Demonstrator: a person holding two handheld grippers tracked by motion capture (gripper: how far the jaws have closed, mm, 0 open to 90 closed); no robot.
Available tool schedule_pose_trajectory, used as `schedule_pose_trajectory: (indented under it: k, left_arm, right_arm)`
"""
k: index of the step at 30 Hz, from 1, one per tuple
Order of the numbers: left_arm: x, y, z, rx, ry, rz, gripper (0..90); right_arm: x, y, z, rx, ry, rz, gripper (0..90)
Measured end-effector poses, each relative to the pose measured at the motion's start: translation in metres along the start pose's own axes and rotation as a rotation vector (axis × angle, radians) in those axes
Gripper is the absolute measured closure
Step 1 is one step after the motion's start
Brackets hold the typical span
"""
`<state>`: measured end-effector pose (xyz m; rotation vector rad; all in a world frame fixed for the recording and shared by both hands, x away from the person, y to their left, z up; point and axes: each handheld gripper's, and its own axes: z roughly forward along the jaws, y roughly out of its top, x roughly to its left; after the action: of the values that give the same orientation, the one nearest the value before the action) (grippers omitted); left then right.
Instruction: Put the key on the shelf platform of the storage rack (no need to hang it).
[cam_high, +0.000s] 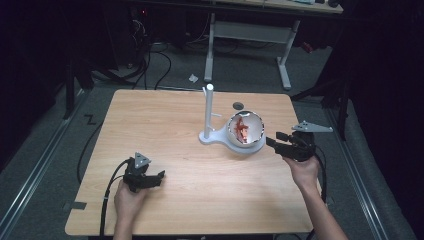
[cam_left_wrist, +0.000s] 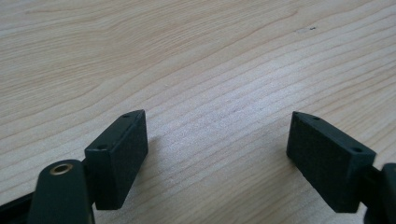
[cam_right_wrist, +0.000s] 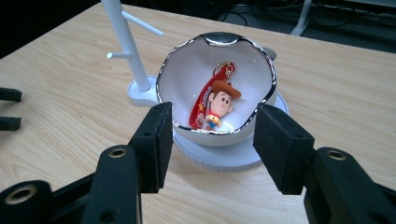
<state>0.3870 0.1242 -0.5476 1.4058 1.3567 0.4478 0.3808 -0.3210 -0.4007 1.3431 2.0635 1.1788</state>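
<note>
Right claw (cam_right_wrist: 210, 140) released, jaws empty just short of the white silver-rimmed bowl (cam_right_wrist: 187, 70) on the worktop (cam_right_wrist: 70, 107); keychain figure (cam_right_wrist: 219, 105) lying inside looks light, hard and small, best pinched by its red strap (cam_right_wrist: 201, 105); left claw (cam_left_wrist: 217, 154) released, idle.

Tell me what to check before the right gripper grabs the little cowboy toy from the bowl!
1. Right gripper jaws apart, nothing between them: ok.
2. Cowboy keychain lies in plain sight inside the white bowl: ok.
3. Right gripper aimed at the bowl: ok, though it sits outside the rim.
4. White peg stand beside the bowl, clear of the path: ok.
5. Left gripper open over bare table, out of the way: ok.
6. Keychain ring free to lift: cannot tell.
</note>
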Motion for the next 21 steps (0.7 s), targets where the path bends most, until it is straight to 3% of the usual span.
schedule_pose_trajectory:
  k: [10,21]
  left_arm:
    - [0.0,0.0,0.0,0.0,0.0,0.0,20.8]
    - [0.0,0.0,0.0,0.0,0.0,0.0,20.8]
  right_arm:
    - [0.003,-0.017,-0.012,-0.016,0.006,0.014,47.7]
    - [0.014,-0.037,-0.006,-0.023,0.029,-0.009,45.6]
